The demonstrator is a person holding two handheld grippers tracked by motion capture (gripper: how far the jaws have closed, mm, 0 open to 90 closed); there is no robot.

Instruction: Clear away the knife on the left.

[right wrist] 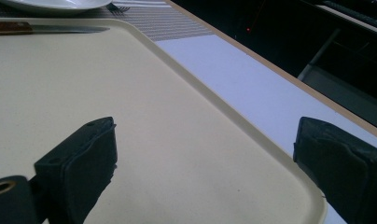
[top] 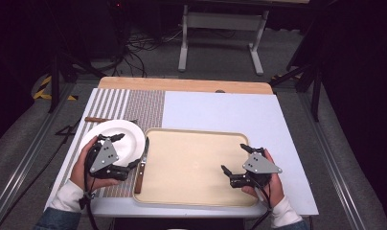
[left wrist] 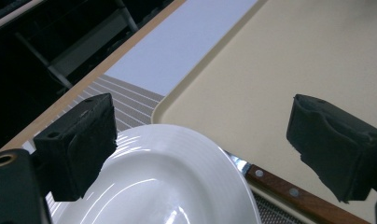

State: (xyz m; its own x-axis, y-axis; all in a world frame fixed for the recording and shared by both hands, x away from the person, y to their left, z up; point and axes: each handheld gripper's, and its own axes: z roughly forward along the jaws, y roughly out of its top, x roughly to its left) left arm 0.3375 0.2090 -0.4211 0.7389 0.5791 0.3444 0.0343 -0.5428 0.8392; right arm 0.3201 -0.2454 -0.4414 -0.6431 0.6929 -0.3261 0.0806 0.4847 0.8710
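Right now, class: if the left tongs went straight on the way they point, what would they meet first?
Probably the white plate, which lies just under and ahead of the open left tongs. Past it come the wooden-handled knife and the beige tray; depth is hard to judge.

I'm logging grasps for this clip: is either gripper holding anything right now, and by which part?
Nothing is held. The left gripper is open above the plate; the right gripper is open over the tray.

Plates I see: one white plate point(top: 116, 139)
Knives: one knife point(top: 142, 167)
Trays: one tray point(top: 191, 191)
Forks: one fork point(top: 103, 119)
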